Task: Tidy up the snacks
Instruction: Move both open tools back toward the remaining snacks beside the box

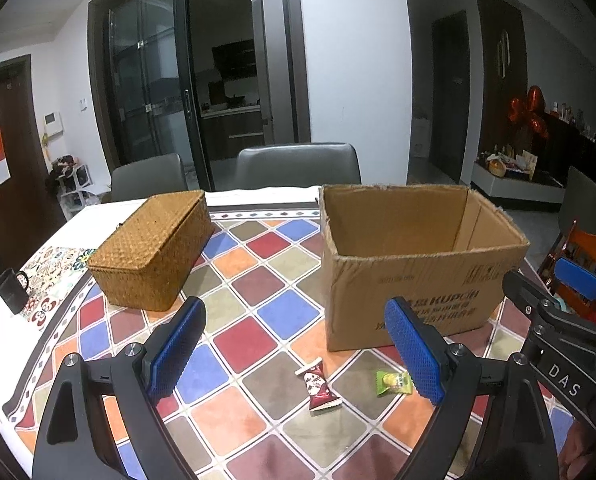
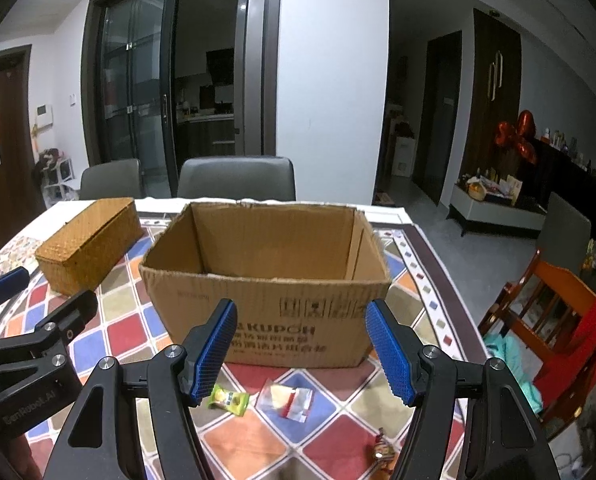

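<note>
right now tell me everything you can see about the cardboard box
The cardboard box is plain brown corrugated card, open at the top with its rim rough and slightly torn, no flaps showing. What shows of its inside is bare. Dark printed lettering and a small square mark sit on the near wall. It stands upright on the checked tablecloth, right of the woven basket and apart from it. Small wrapped snacks lie just in front, none touching it. Neither gripper touches it.
</note>
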{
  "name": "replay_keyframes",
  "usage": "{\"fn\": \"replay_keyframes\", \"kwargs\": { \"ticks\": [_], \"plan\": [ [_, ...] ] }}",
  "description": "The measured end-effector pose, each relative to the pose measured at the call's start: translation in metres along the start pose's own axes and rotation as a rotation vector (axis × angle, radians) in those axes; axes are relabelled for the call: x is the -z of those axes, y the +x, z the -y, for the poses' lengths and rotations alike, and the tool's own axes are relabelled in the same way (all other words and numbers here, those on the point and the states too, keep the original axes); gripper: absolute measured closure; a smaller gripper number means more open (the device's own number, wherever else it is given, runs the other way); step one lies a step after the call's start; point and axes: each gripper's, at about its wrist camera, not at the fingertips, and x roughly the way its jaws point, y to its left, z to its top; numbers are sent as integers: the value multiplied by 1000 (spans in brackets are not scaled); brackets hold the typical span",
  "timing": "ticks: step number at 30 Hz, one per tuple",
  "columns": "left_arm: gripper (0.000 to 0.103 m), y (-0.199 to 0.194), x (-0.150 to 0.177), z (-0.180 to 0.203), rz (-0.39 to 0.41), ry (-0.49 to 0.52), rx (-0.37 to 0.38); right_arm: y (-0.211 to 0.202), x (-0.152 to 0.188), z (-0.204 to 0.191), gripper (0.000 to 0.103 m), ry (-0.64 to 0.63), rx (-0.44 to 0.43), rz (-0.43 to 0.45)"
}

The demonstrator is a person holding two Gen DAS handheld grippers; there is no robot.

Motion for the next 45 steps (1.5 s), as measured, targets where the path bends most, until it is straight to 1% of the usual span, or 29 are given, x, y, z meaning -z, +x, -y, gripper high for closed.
{"fn": "replay_keyframes", "kwargs": {
  "ticks": [6, 18, 22, 31, 38, 45],
  "plan": [
    [12, 16, 16, -1, -25, -8, -11, 15, 16, -1, 35, 9, -3, -37],
    [12, 58, 49, 1, -117, 0, -4, 54, 48, -8, 35, 23, -1, -125],
    [17, 71, 57, 1, -147, -6, -6, 65, 56, -9, 35, 22, 0, -152],
    [18, 94, 74, 3, -199, -22, 2, 87, 73, -11, 35, 35, 3, -214],
    [25, 111, 82, 6, -251, -32, 11, 103, 84, -14, 35, 32, 12, -262],
    [25, 126, 86, 9, -293, -29, 23, 119, 94, -13, 35, 34, 11, -321]
  ]
}}
